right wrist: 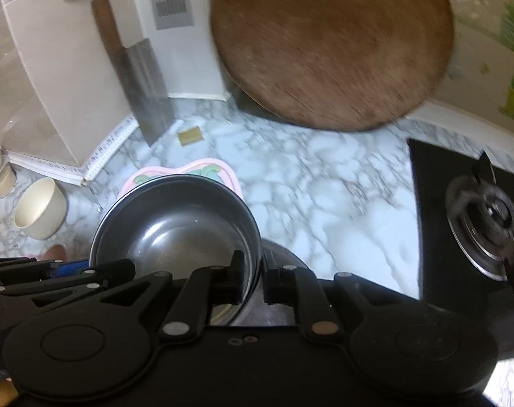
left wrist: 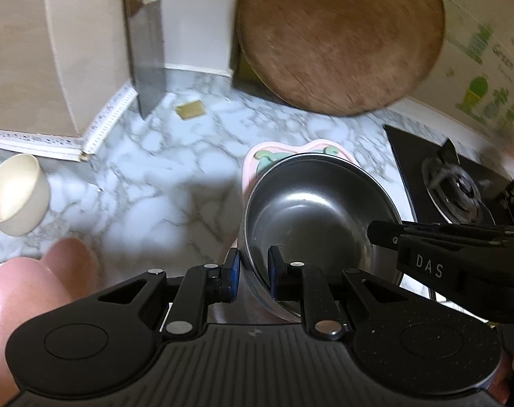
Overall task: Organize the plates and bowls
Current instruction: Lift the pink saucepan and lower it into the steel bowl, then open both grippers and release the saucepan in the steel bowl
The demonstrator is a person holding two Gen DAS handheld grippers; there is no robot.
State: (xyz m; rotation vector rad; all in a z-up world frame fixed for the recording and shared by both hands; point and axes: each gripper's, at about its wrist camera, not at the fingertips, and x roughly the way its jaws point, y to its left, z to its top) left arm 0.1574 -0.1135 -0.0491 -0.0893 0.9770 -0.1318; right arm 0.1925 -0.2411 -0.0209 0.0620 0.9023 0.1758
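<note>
A steel bowl (left wrist: pixel 311 200) (right wrist: pixel 178 224) is held over the marble counter by both grippers. My left gripper (left wrist: pixel 253 273) is shut on its near-left rim, one pad outside and one inside. My right gripper (right wrist: pixel 251 278) is shut on its right rim; its fingers (left wrist: pixel 385 234) reach in from the right in the left wrist view. A pink plate with green pattern (left wrist: pixel 273 151) (right wrist: pixel 189 173) lies flat just beyond and partly under the bowl. A cream cup (left wrist: pixel 16 196) (right wrist: pixel 39 208) stands at the left. A pink bowl (left wrist: pixel 26 285) sits at the lower left.
A round wooden cutting board (left wrist: pixel 338 34) (right wrist: pixel 331 44) leans on the back wall. A cleaver (left wrist: pixel 148 57) (right wrist: pixel 145 84) leans in the corner. A black gas stove (left wrist: pixel 460 183) (right wrist: pixel 477 213) is at the right. A small tan pad (left wrist: pixel 190 108) lies near the cleaver.
</note>
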